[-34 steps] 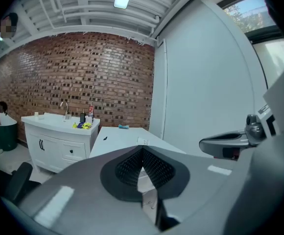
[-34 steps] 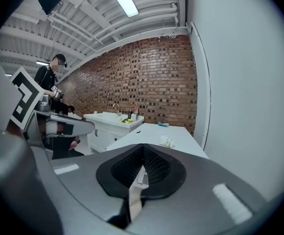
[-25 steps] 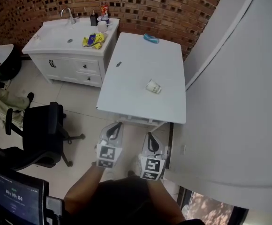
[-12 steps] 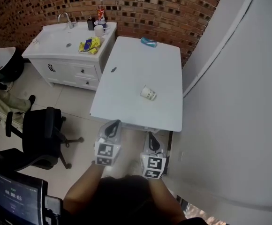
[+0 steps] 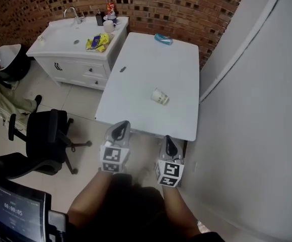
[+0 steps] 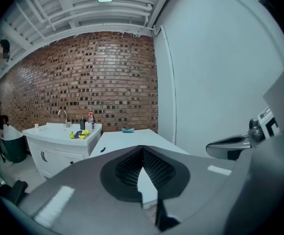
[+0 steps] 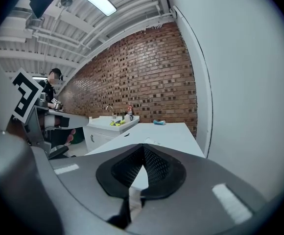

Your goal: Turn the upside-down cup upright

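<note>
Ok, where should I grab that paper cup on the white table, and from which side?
Grip the paper cup by its side wall, midway up. It seems to sit mouth down, narrow base up, with bare white table around it, so come in level from the near edge, where the right claw is nearest. That claw is shut; open it first.

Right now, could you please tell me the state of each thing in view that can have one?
paper cup: on the white table, apparently mouth down, untouched.
left gripper: shut, empty, by the table's near edge.
right gripper: shut, empty, by the table's near edge.
cabinet drawers: closed.
office chair: upright, unoccupied.
screen: lit.
</note>
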Available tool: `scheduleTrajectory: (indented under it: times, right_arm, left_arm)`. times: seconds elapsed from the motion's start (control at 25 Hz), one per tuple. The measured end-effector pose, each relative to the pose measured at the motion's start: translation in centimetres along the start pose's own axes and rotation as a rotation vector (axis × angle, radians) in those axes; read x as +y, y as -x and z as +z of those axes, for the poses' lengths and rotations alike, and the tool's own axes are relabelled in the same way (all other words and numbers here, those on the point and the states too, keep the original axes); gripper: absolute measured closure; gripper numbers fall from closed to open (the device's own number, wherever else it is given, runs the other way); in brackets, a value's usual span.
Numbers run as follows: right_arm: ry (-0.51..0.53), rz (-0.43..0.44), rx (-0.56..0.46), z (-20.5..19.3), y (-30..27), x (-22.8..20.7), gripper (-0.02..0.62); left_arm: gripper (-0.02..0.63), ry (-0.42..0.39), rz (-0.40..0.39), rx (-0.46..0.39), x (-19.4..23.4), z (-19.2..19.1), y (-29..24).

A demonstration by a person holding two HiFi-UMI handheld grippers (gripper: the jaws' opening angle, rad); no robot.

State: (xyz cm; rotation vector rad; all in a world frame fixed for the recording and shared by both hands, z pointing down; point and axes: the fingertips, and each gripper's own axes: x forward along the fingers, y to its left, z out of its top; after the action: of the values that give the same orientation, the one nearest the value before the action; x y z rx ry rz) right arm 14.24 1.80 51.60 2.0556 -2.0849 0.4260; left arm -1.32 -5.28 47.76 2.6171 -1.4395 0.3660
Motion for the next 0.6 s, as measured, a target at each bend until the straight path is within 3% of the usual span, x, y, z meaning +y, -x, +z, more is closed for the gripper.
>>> scheduleTrajectory:
  times: [0.28, 0.48, 0.6]
  right_arm:
    - [0.006, -0.011, 0.003, -0.1, 0.1, -0.2, 0.581]
    - [0.019, -0.031, 0.010, 0.5, -5.2, -1.4, 0.583]
    - [0.023, -0.050, 0.019, 0.9, -6.7, -1.8, 0.582]
  left_arm:
    - [0.607, 0.035, 0.005, -0.007, 0.2, 0.0, 0.5]
    - [0.607, -0.009, -0.022, 0.023, 1.9, -1.0, -5.2]
    - [0.607, 0.003, -0.054, 0.043, 2.2, -0.9, -6.8]
